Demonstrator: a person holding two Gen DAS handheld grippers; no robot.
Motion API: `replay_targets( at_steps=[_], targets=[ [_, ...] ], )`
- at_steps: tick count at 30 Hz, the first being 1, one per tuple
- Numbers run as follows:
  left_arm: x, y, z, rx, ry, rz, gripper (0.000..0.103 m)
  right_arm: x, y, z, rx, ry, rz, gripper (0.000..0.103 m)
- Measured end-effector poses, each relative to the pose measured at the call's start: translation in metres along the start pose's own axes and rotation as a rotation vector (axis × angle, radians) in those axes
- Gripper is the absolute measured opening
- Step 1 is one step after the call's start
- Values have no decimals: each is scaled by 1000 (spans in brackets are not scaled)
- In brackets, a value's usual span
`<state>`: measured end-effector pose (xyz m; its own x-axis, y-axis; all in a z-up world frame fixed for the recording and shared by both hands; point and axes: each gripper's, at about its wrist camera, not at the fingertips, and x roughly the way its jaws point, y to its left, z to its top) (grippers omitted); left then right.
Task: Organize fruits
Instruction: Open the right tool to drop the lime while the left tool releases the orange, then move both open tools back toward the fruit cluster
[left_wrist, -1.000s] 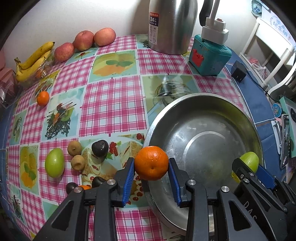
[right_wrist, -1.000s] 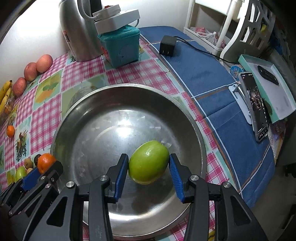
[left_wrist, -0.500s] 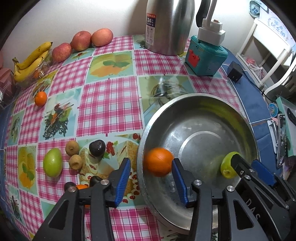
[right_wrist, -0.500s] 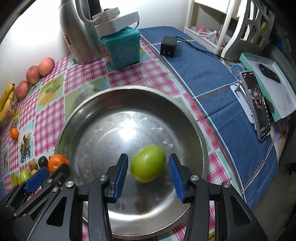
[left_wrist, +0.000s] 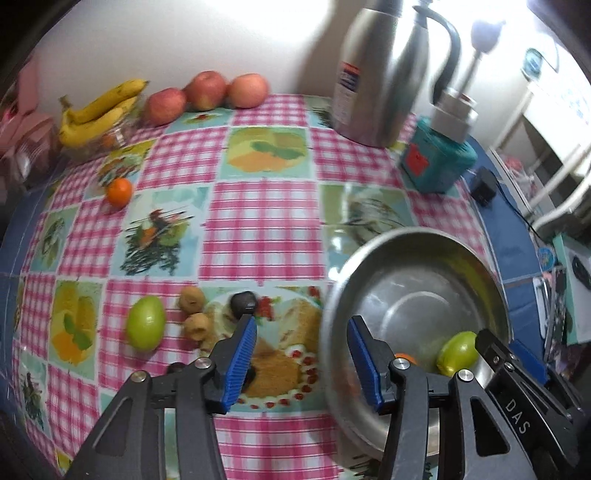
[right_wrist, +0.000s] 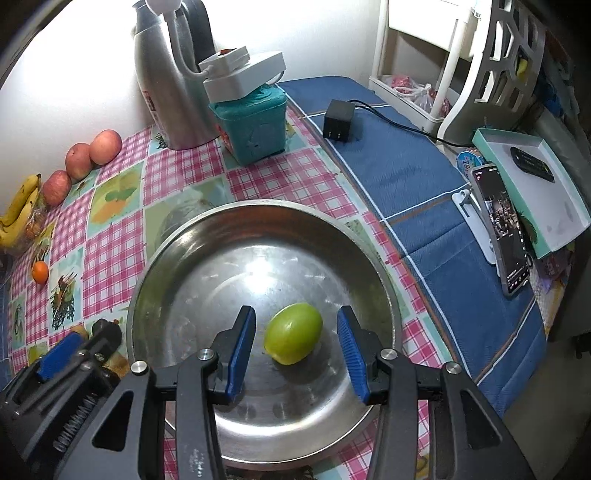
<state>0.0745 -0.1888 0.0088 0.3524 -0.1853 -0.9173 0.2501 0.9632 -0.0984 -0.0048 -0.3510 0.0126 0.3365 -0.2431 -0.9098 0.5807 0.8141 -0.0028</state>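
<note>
My left gripper (left_wrist: 301, 325) is opening, with nothing between its blue pads; it hangs over the tablecloth at the left rim of the steel bowl (left_wrist: 406, 233). Only a sliver of the orange (left_wrist: 404, 357) shows, lying inside the bowl behind the left gripper's right finger. A green fruit (right_wrist: 293, 332) rests on the bowl's floor (right_wrist: 266, 205). My right gripper (right_wrist: 295, 317) stands open above it, both pads clear of it. The same green fruit (left_wrist: 458, 352) shows in the left wrist view, next to the right gripper's fingertips (left_wrist: 493, 347).
Left of the bowl lie another green fruit (left_wrist: 145, 328), two small brown fruits (left_wrist: 192, 300) and a dark fruit (left_wrist: 243, 301). Further back are a small orange (left_wrist: 119, 192), apples (left_wrist: 205, 90), bananas (left_wrist: 98, 110), a steel jug (left_wrist: 376, 70) and a teal box (left_wrist: 436, 162). A phone (right_wrist: 502, 229) stands at the right.
The left gripper opened and let go of the orange, which dropped into the bowl, then drew left over the tablecloth. The green fruit left the right gripper's pads and lies in the bowl.
</note>
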Motion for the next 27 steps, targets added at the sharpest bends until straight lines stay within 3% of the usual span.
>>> replay_targets(
  at_steps=[7,13,14,15,17,19,27],
  targets=[
    [-2,42,2,-105,-3,43,55,6,14,-3,-41,31,40,47],
    [-1,55,1,-135,5,65,55,0,29,-4,-87,21,65,47],
    [0,56,1,-133,6,71,56,-1,31,-4,-93,20,67,47],
    [0,57,1,-135,5,72,65,-1,32,-4,-101,19,69,47],
    [0,59,1,-141,0,80,79,-1,35,-4,-122,17,74,54],
    [0,60,0,-141,-10,98,81,-1,37,-4,-132,6,77,75],
    [3,66,-3,-150,-8,136,90,0,40,-4,-153,-1,72,78]
  ],
)
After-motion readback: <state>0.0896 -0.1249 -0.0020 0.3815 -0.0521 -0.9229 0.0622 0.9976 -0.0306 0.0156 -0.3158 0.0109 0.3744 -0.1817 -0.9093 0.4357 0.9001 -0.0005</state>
